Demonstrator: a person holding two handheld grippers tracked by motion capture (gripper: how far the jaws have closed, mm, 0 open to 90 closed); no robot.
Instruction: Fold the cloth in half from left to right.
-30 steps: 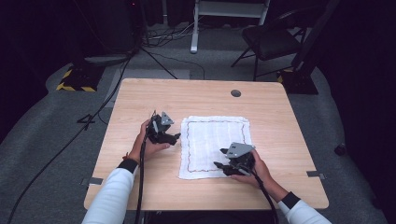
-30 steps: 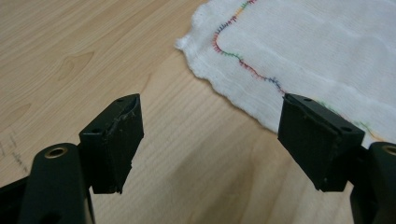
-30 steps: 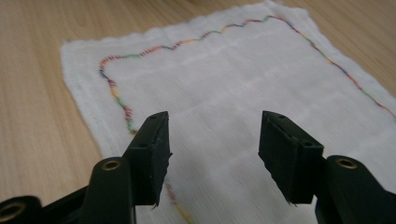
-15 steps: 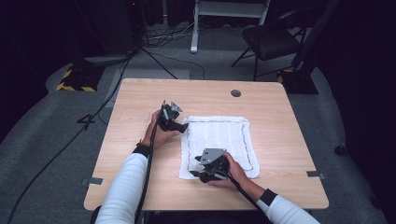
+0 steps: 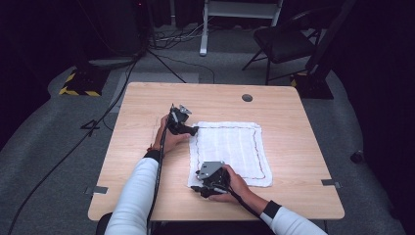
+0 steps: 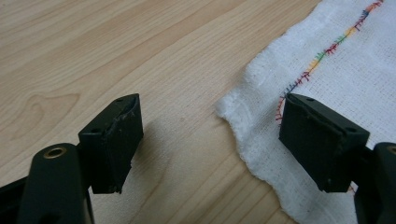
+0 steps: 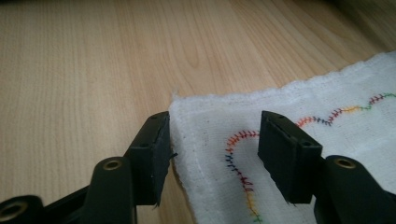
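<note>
On the wooden table [image 5: 293, 156] we have brought both open claws, left [image 5: 195, 130] and right [image 5: 195, 189], to the cloth's [image 5: 230, 147] left-side corners since a second ago, ready to pinch.

The high view looks forward and down from above the person's side, far enough back to take in the whole table [image 5: 293, 142] and the floor beyond its far edge. Each gripper view sits very close and low over the tabletop, facing along its own jaws. All three share the white cloth [image 5: 230, 147]: the left gripper view faces its far-left corner [image 6: 243, 109], the right gripper view its near-left corner [image 7: 180, 105].
</note>
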